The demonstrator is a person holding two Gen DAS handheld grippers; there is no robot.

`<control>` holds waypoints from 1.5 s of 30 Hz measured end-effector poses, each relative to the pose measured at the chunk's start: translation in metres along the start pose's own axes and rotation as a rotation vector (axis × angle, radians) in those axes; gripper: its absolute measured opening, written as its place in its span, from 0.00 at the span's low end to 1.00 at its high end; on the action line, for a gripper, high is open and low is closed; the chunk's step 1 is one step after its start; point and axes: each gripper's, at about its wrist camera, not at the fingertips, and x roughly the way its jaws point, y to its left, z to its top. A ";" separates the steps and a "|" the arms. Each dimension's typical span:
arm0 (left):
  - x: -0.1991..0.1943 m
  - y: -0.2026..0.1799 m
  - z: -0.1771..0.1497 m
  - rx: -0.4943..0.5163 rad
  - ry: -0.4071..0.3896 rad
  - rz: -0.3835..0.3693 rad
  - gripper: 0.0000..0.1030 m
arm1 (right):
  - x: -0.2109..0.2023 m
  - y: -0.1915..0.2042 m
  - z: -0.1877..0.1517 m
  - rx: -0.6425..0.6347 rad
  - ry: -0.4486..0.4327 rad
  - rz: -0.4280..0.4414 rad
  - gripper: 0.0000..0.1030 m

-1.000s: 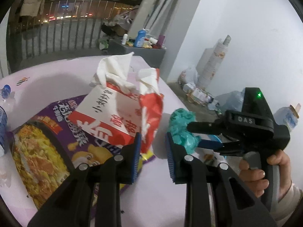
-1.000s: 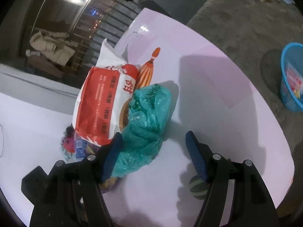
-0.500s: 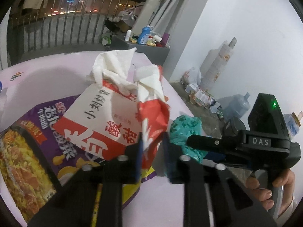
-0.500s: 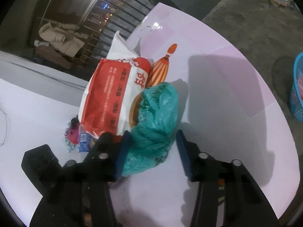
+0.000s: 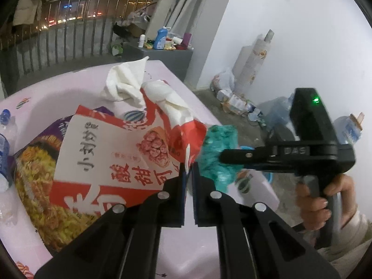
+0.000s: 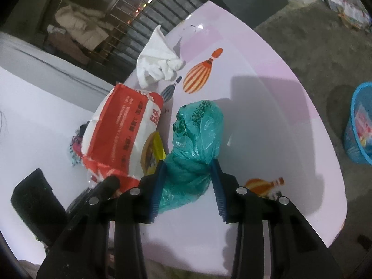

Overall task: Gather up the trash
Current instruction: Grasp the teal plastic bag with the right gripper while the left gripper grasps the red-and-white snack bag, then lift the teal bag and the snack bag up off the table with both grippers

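I see cool, dim indoor light, night outside beyond the railing (image 5: 69,34); a ceiling lamp glares on the pink table (image 6: 267,74), hard shadows fall right, edges bend and darken.

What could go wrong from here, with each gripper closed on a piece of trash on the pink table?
1. The left gripper, jaws closing, pinches only a thin edge of the red and white snack bag; it may slip or tear when lifted.
2. The right gripper, closing too, squeezes soft folds of the green plastic bag, which could slide free.
3. The blue basket stands off the table; a carry might drop trash.
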 end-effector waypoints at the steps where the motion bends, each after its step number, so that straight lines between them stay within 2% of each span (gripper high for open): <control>1: 0.003 0.003 -0.001 -0.018 0.006 0.001 0.07 | 0.000 -0.002 0.000 0.008 0.001 0.004 0.37; 5: 0.015 0.006 -0.001 -0.063 0.026 -0.002 0.10 | -0.001 -0.009 0.002 0.061 -0.009 0.009 0.41; 7: 0.019 0.007 -0.001 -0.074 0.031 -0.003 0.14 | -0.001 -0.010 0.002 0.072 -0.015 0.002 0.49; 9: 0.021 0.008 -0.001 -0.080 0.030 0.000 0.19 | 0.001 -0.013 0.004 0.101 -0.020 0.009 0.52; 19: 0.033 0.002 -0.005 -0.061 0.027 0.012 0.20 | 0.012 -0.020 0.007 0.197 0.009 0.059 0.59; 23: 0.036 0.001 -0.005 -0.056 0.037 0.009 0.25 | 0.014 -0.021 0.009 0.220 0.011 0.070 0.60; 29: 0.042 -0.003 -0.004 -0.040 0.041 0.000 0.25 | 0.020 -0.021 0.007 0.215 0.024 0.074 0.59; 34: 0.048 -0.009 -0.002 -0.014 0.058 -0.009 0.25 | 0.021 -0.026 0.005 0.232 0.033 0.086 0.46; 41: 0.053 -0.008 0.002 -0.018 0.062 -0.012 0.25 | 0.017 -0.028 0.002 0.218 0.023 0.085 0.45; 43: 0.054 -0.008 0.003 -0.021 0.058 -0.014 0.23 | 0.017 -0.027 0.001 0.215 0.021 0.085 0.44; 45: 0.056 -0.009 0.004 -0.011 0.059 -0.010 0.13 | 0.016 -0.028 0.001 0.215 0.020 0.086 0.44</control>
